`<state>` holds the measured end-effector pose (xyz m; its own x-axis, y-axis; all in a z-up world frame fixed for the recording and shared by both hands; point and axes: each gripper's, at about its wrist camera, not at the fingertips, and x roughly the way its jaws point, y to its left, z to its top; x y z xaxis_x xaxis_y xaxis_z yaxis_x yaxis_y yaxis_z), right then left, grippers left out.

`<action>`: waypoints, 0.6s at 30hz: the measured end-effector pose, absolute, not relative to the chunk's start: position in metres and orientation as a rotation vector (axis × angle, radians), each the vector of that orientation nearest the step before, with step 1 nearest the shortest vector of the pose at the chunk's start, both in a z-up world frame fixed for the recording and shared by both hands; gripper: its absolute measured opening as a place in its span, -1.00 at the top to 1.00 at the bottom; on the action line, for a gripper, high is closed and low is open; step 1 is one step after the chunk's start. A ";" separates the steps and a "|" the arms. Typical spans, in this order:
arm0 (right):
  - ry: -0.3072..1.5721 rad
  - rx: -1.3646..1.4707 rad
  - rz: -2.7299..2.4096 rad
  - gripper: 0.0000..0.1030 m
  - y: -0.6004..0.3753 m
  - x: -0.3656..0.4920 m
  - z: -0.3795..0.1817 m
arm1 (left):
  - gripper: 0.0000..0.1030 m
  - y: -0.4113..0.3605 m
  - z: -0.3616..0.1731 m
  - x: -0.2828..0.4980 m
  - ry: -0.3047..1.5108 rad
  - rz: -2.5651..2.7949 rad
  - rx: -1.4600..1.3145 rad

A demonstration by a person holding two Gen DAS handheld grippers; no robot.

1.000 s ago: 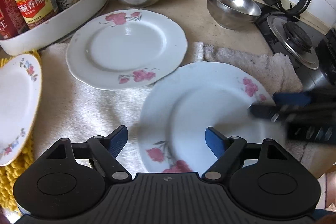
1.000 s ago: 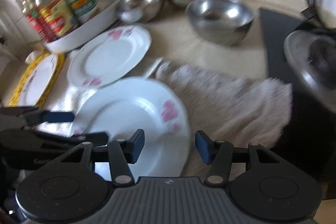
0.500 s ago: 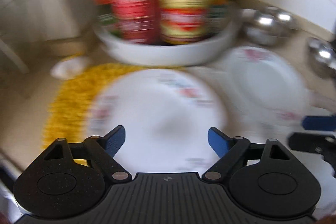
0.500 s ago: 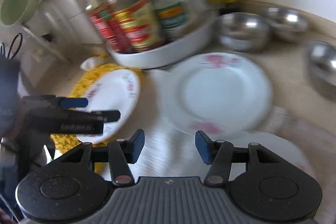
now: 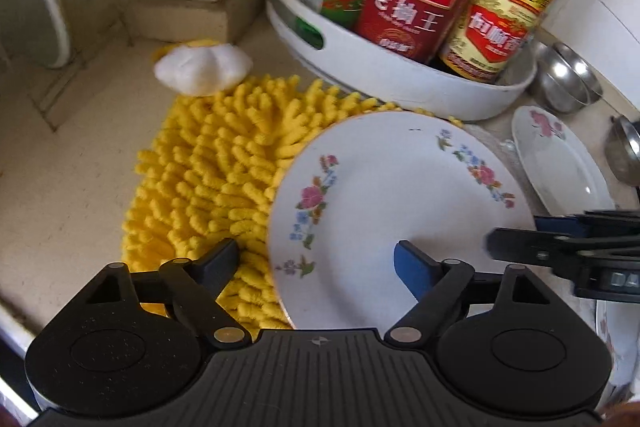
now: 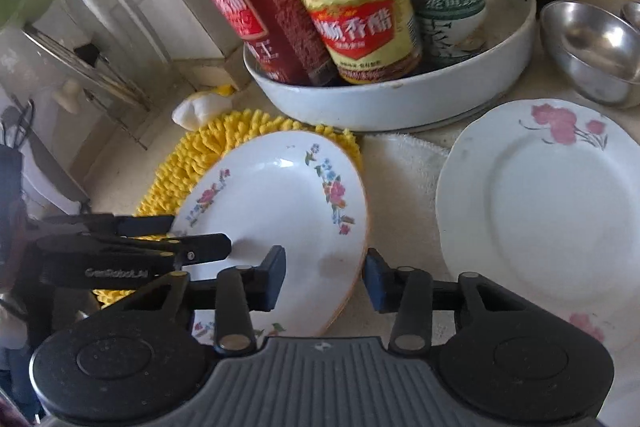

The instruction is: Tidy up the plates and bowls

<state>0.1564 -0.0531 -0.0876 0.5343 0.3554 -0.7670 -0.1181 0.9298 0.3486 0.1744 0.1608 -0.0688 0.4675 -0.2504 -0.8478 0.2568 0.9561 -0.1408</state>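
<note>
A small white plate with a multicoloured flower rim (image 5: 392, 211) (image 6: 276, 203) lies partly on a yellow shaggy mat (image 5: 216, 163). My left gripper (image 5: 316, 265) is open and straddles the plate's left rim, one finger over the mat and the blue pad over the plate. My right gripper (image 6: 325, 277) straddles the plate's right rim. Its jaws are closing, with a gap still showing at the inner pad. A larger plate with pink flowers (image 6: 552, 203) (image 5: 560, 163) rests on a white towel (image 6: 404, 163). Steel bowls (image 6: 592, 47) (image 5: 568, 79) stand behind it.
A white round tray (image 6: 400, 99) (image 5: 384, 75) of sauce bottles stands just behind the mat. A white lump (image 5: 202, 67) lies at the mat's far corner. A metal rack (image 6: 88, 67) is on the left. Another plate's edge (image 5: 616, 331) shows at the lower right.
Both grippers have swept left, from the pink-flowered plates to the small floral plate on the yellow mat. The right gripper's jaws have narrowed around its rim.
</note>
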 end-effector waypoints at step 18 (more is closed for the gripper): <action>0.943 0.334 0.272 -0.13 -0.071 0.142 -0.071 | -0.49 0.139 -0.045 0.154 1.000 -0.356 -0.011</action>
